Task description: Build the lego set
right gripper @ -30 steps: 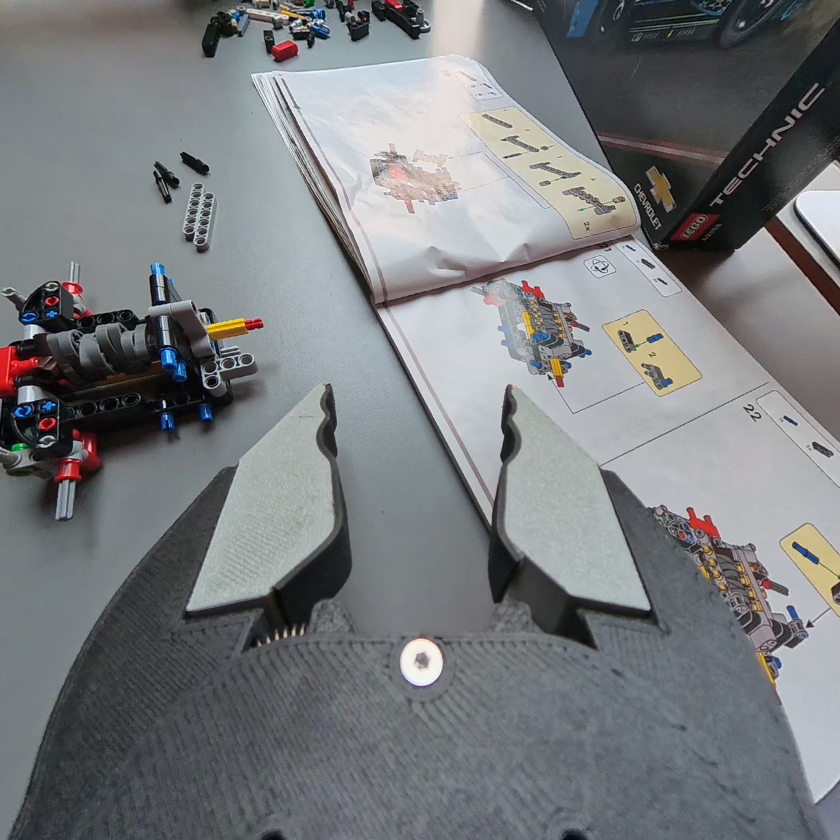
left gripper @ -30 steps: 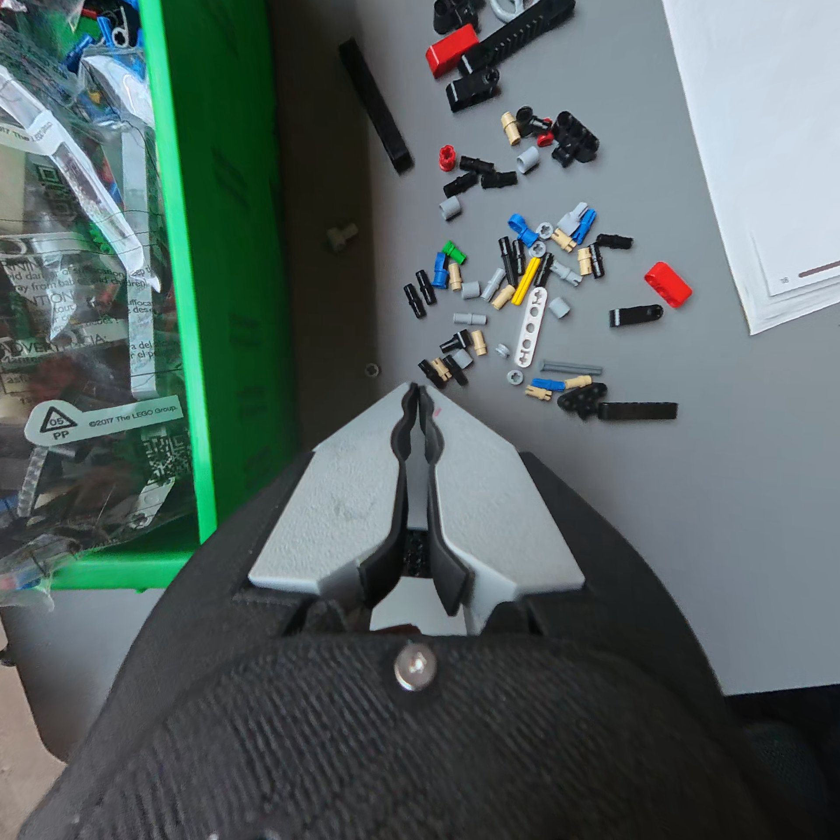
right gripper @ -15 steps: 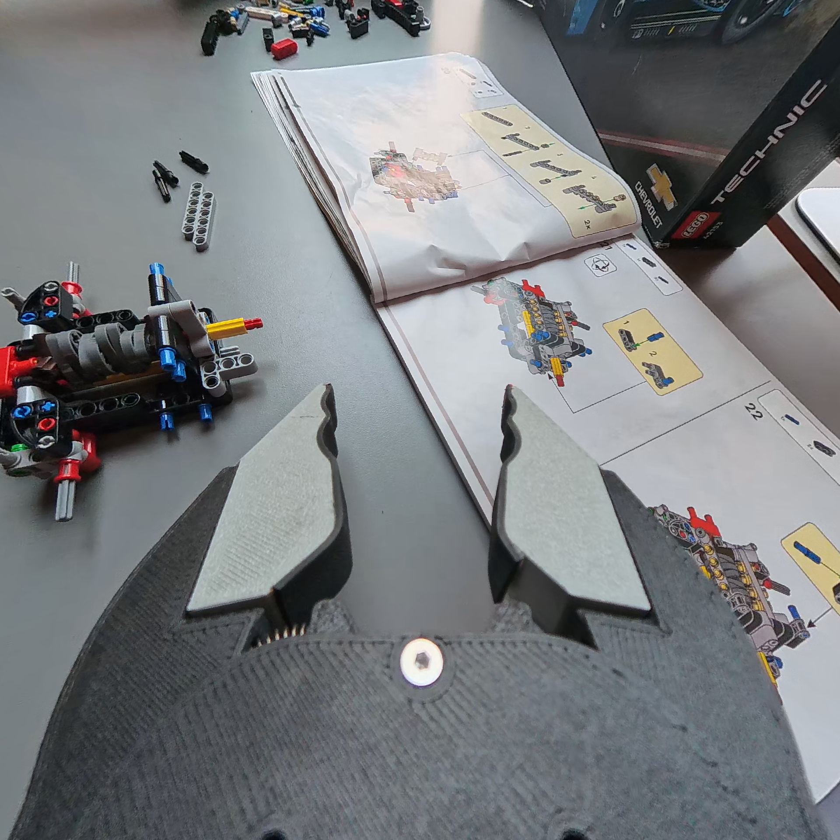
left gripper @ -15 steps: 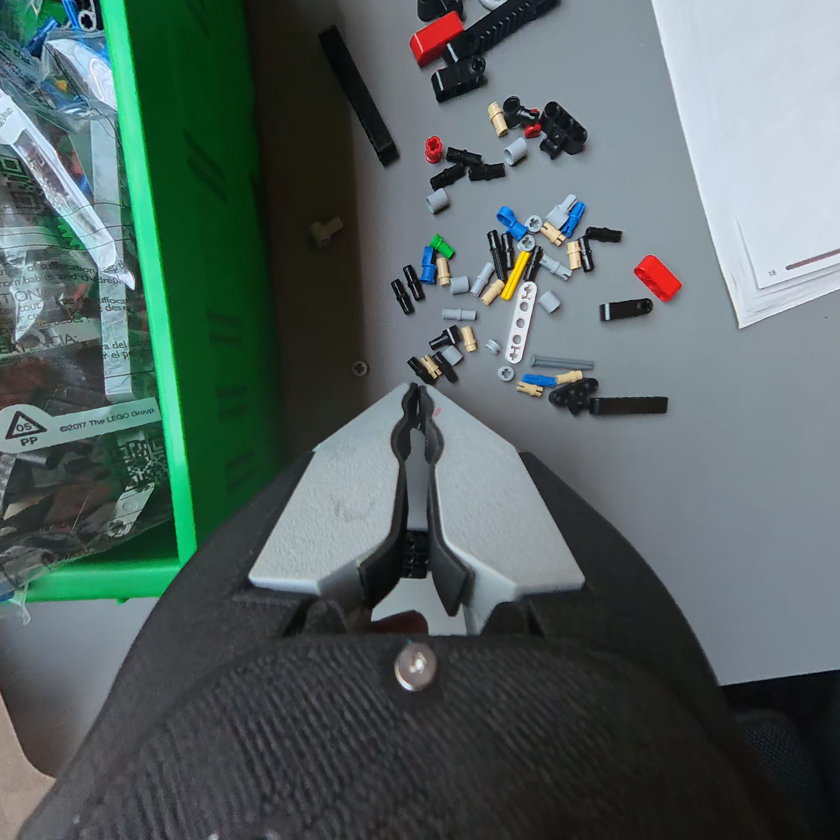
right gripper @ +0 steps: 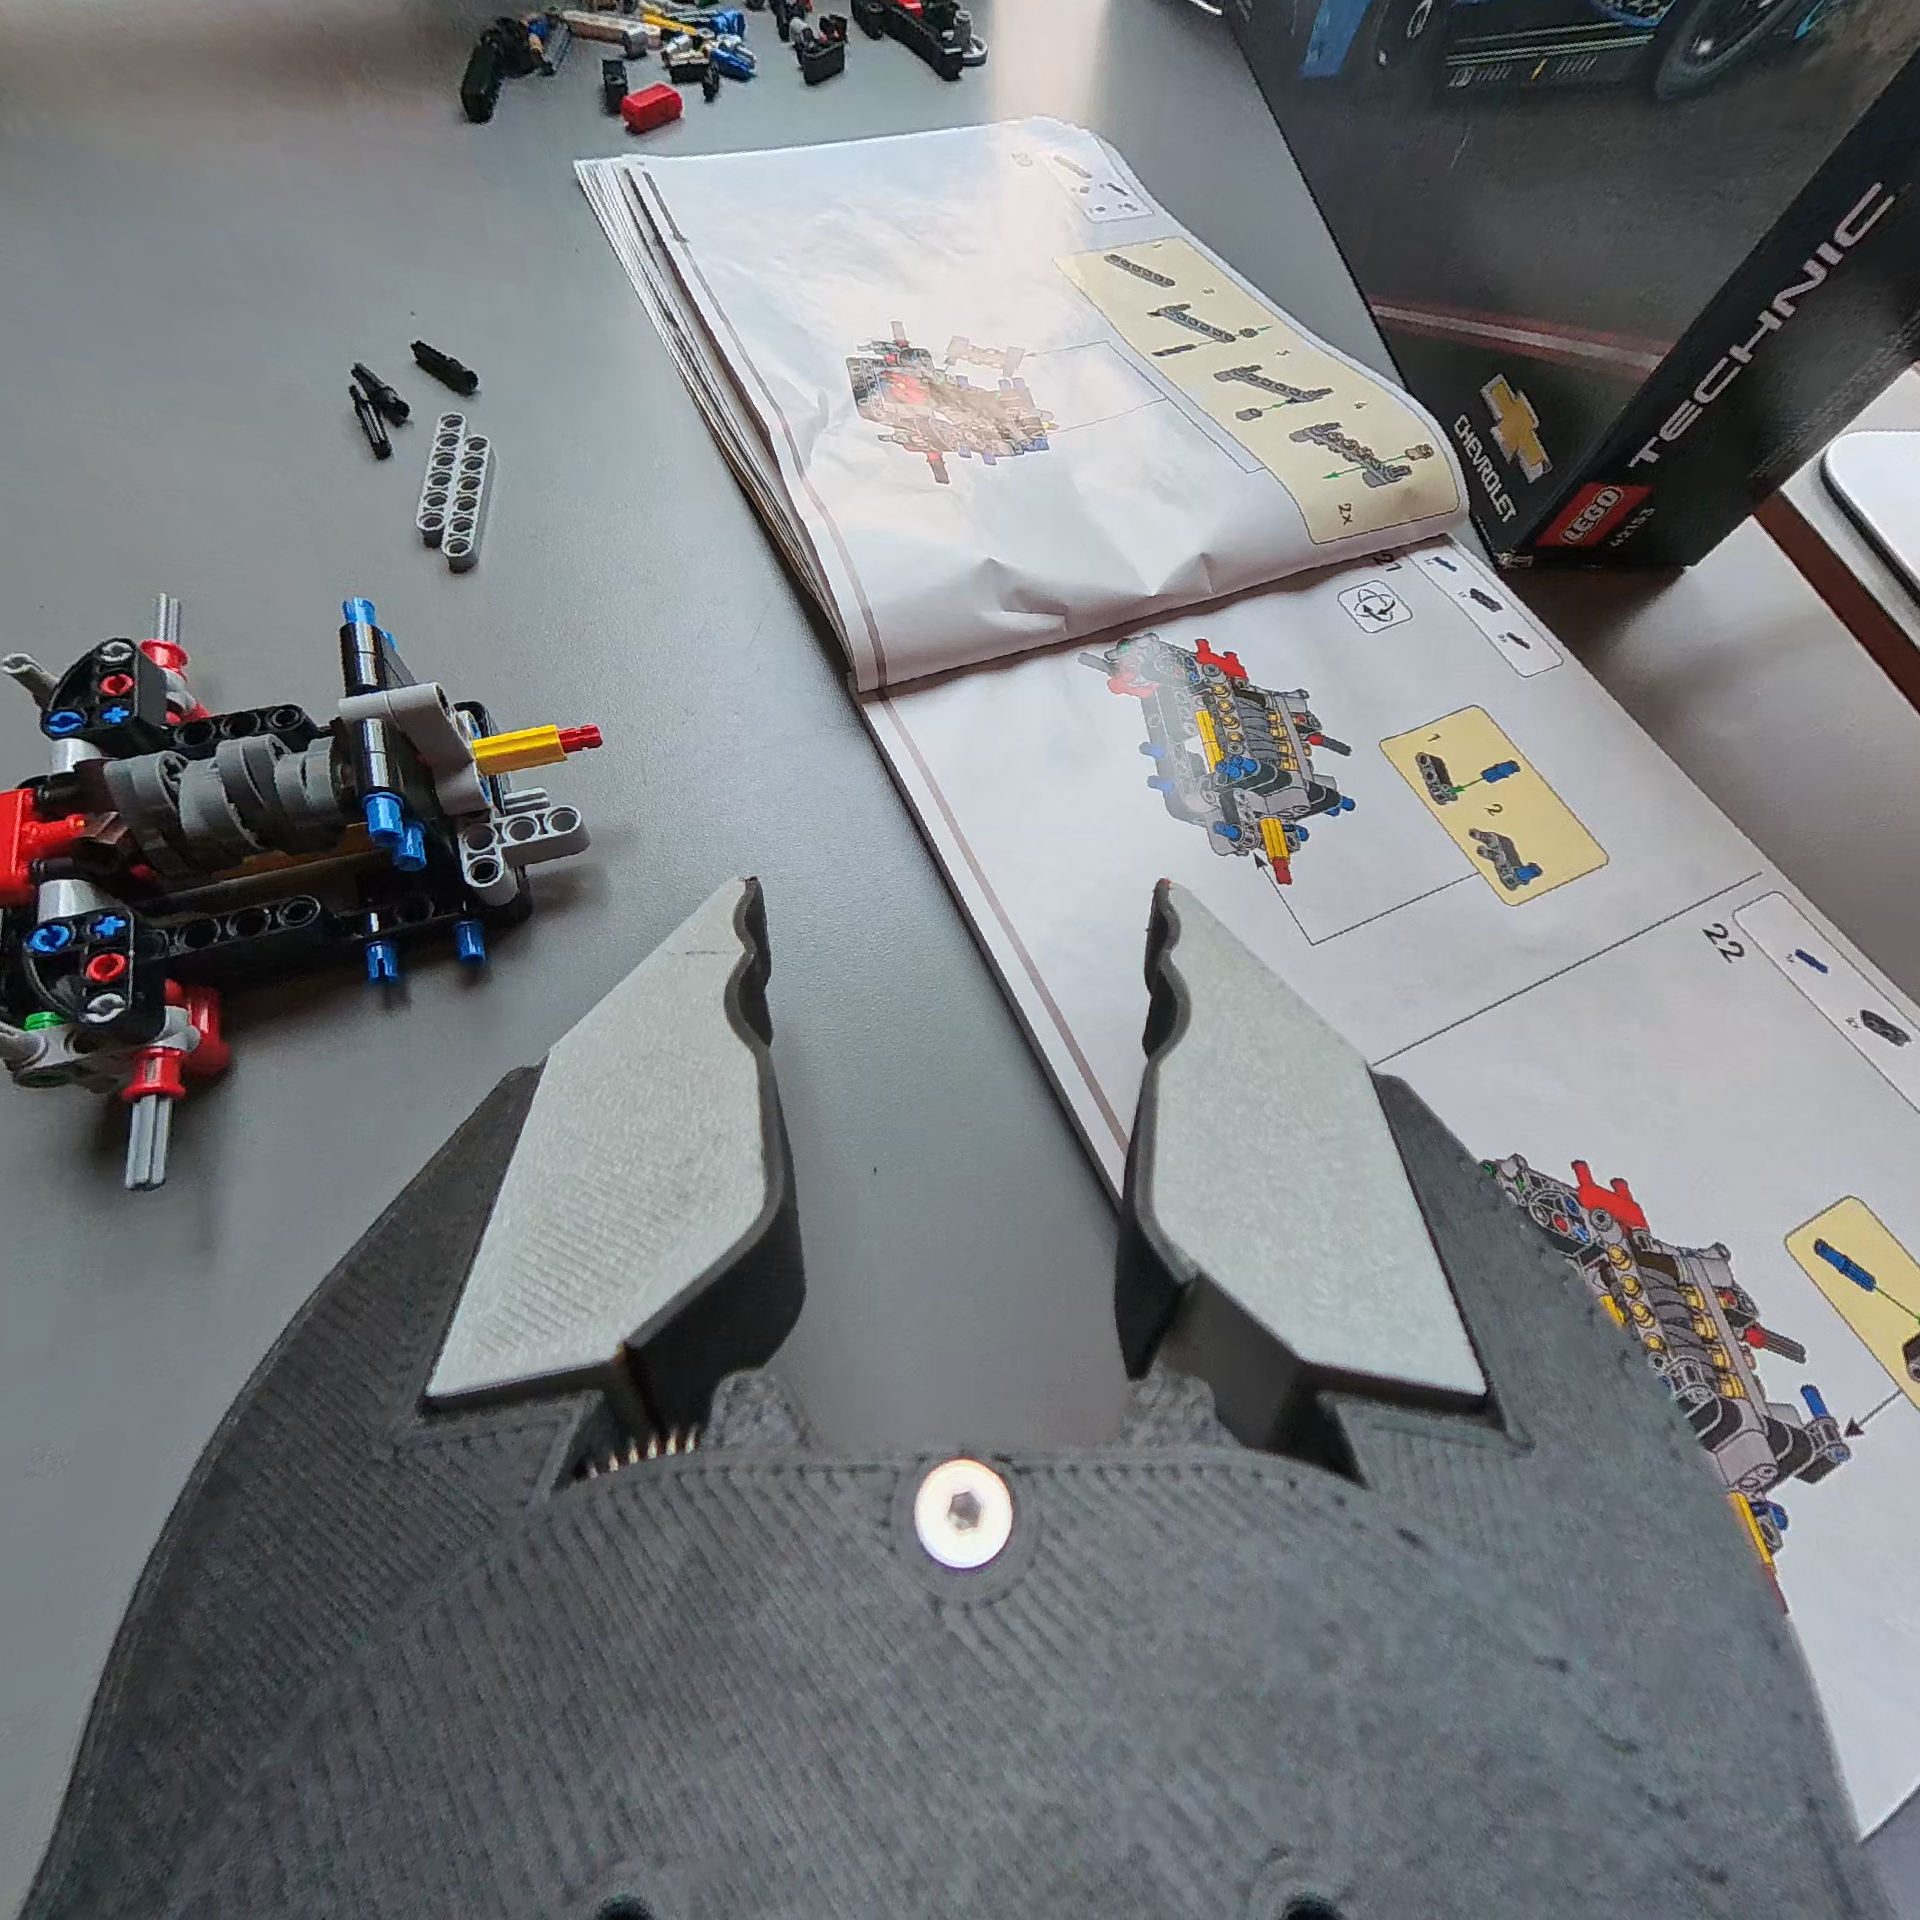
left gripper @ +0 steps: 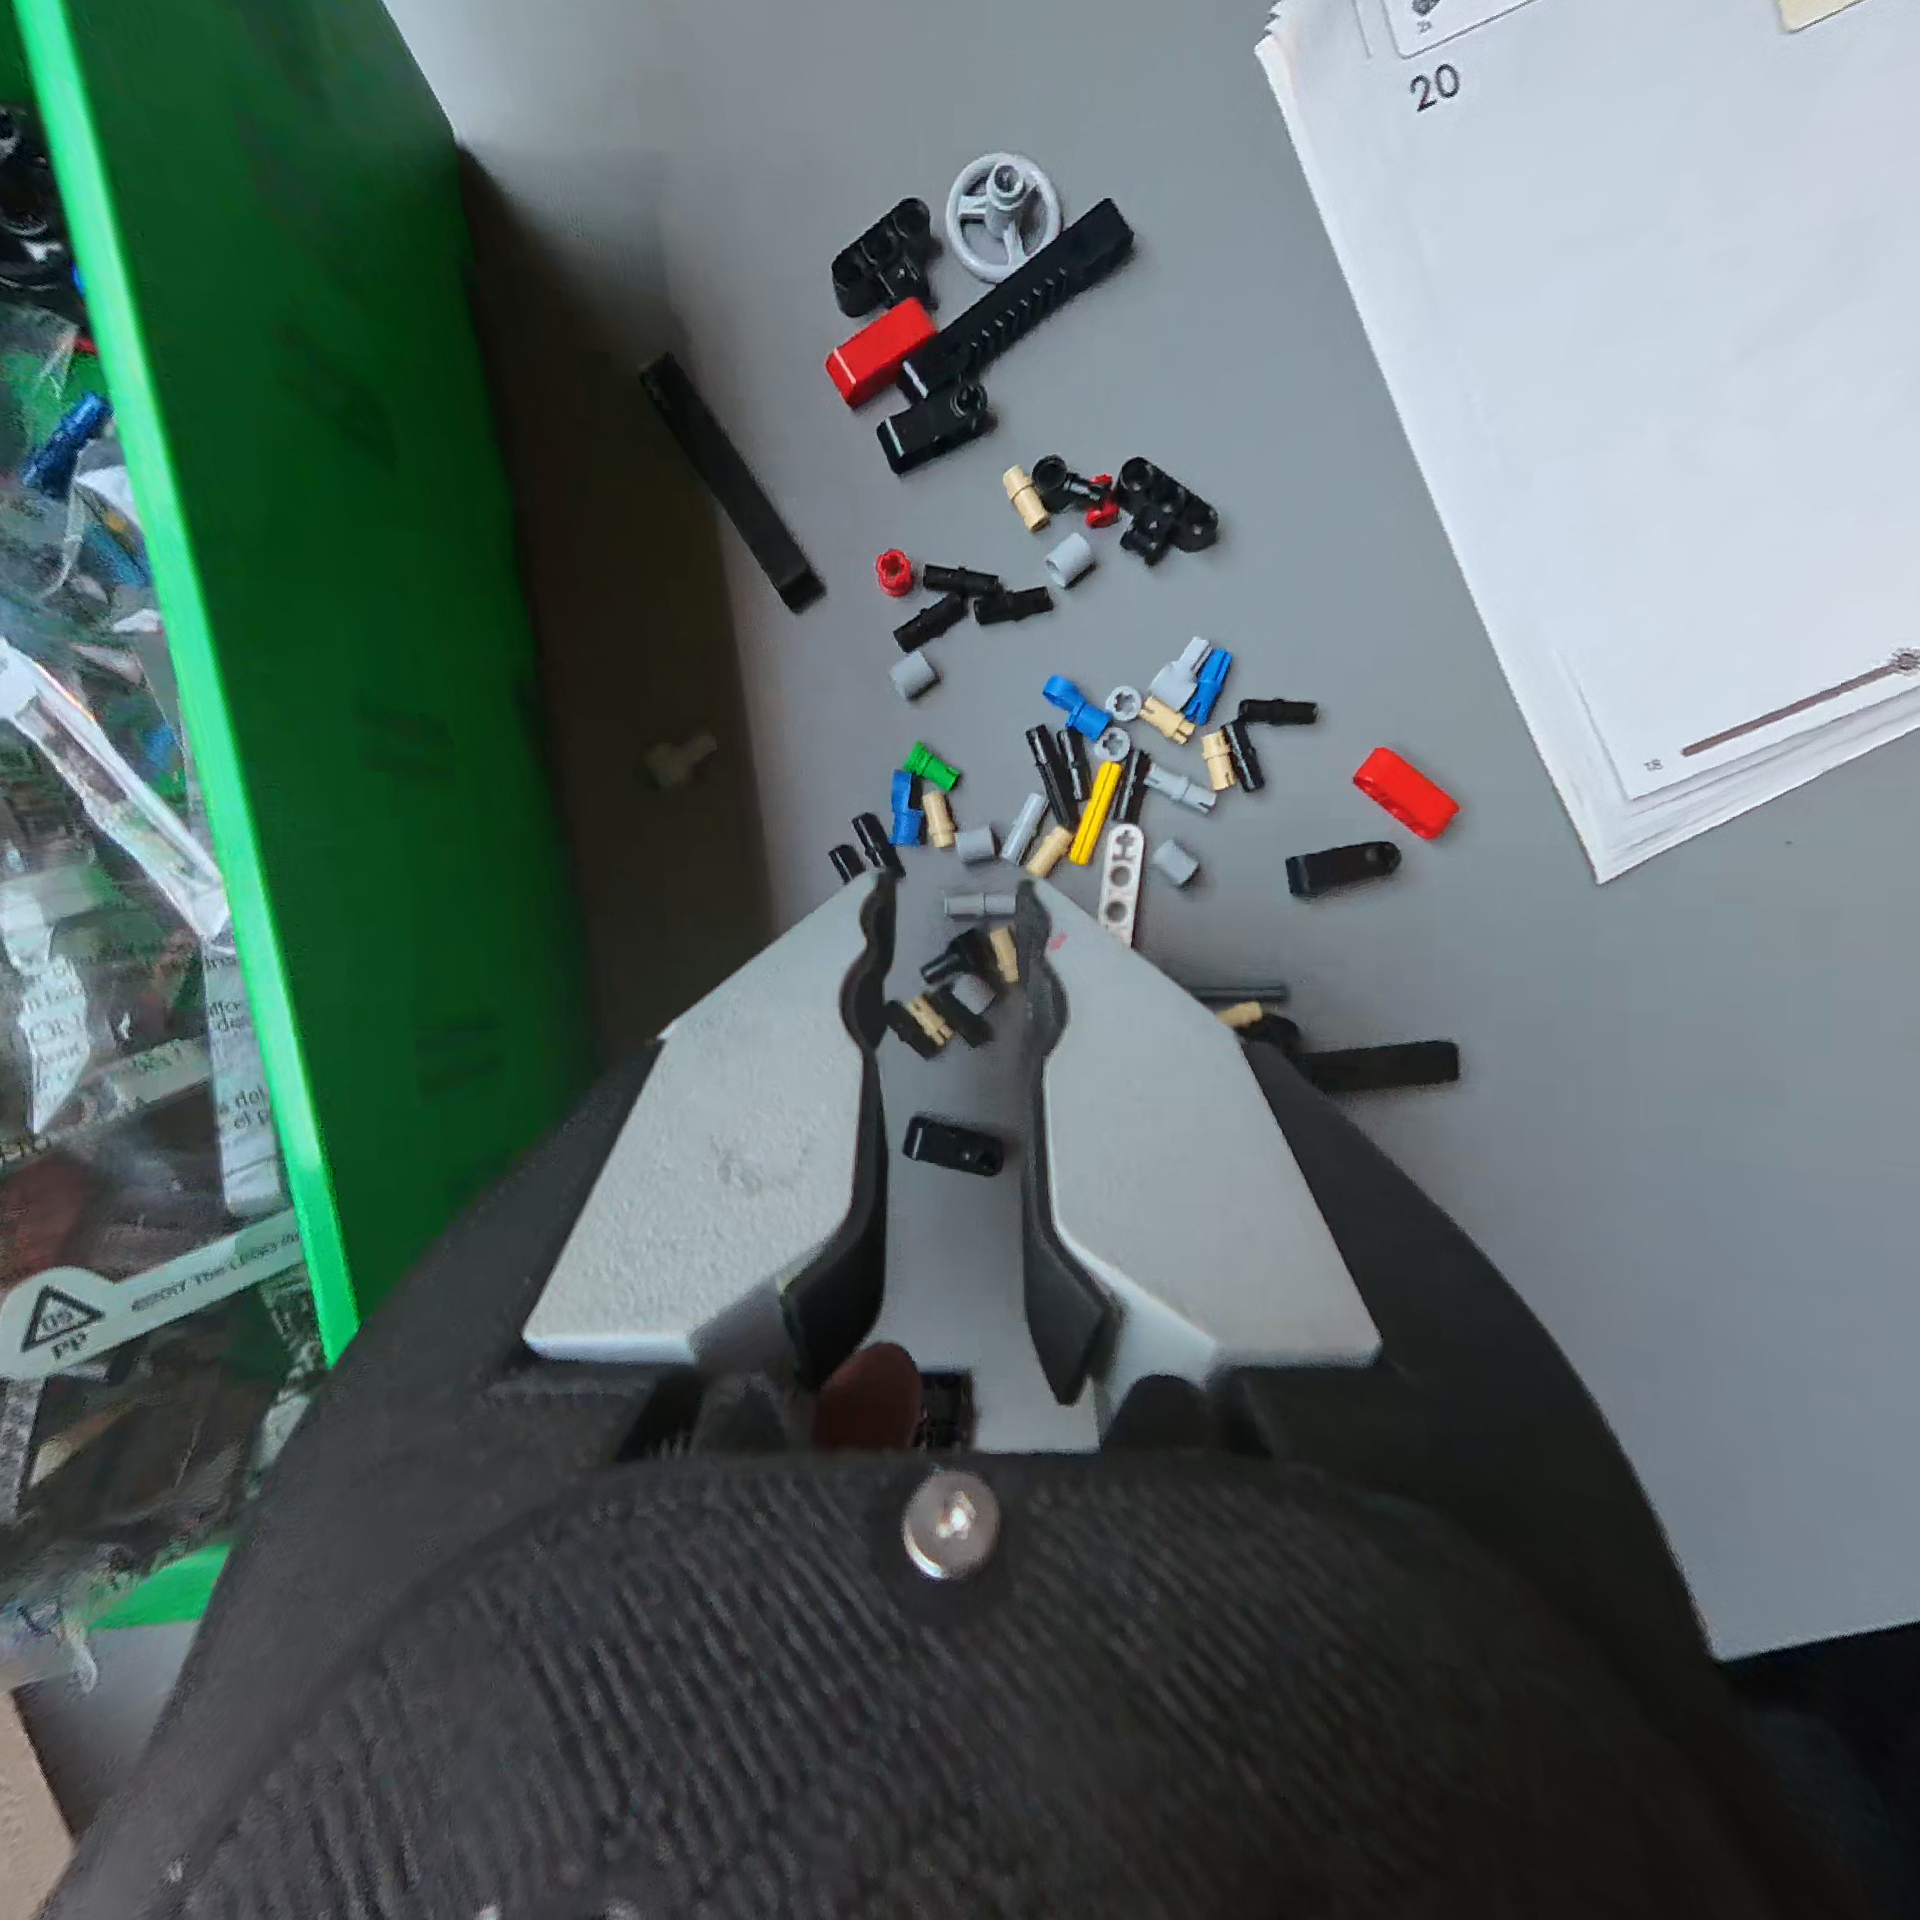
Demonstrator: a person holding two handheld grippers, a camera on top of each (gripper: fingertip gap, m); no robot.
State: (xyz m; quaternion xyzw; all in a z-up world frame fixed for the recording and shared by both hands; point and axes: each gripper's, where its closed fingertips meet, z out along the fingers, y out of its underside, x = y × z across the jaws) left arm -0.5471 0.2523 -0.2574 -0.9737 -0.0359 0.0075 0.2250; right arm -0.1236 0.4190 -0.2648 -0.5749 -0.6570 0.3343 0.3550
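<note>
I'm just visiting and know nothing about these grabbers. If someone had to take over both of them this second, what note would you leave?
Left gripper: open, holding nothing, low over the loose pile of small pins and connectors beside the green bin of bagged parts. A small black connector lies on the table between its fingers.
Right gripper: open and empty, over bare table between the part-built chassis and the open instruction booklet.
Two grey beams and three black pins lie beyond the chassis; the set's box stands behind the booklet.
Done: chassis partly assembled.
Left: pick the next pieces and keep building by the booklet.
</note>
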